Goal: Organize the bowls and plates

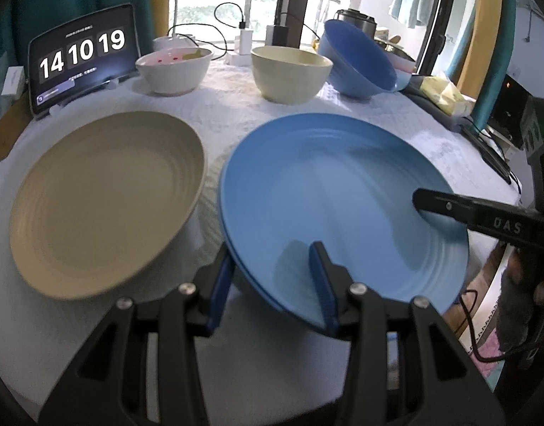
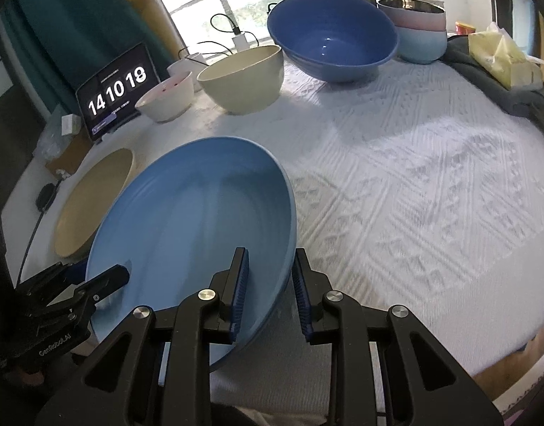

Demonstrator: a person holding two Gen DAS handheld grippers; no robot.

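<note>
A surface (image 2: 396,177) under a white textured cloth carries a blue plate (image 1: 328,191) near its front edge, just beside a beige plate (image 1: 105,202) on its left, with a big blue bowl (image 2: 328,35), a cream bowl (image 1: 289,71) and a white bowl (image 1: 172,69) in a row well behind them. The blue plate appears tilted, lifted off the cloth. The left hand-held gripper (image 1: 272,284) is clenched on the plate's near-left rim and the right hand-held gripper (image 2: 270,291) on its right rim, one pad inside and one outside each.
</note>
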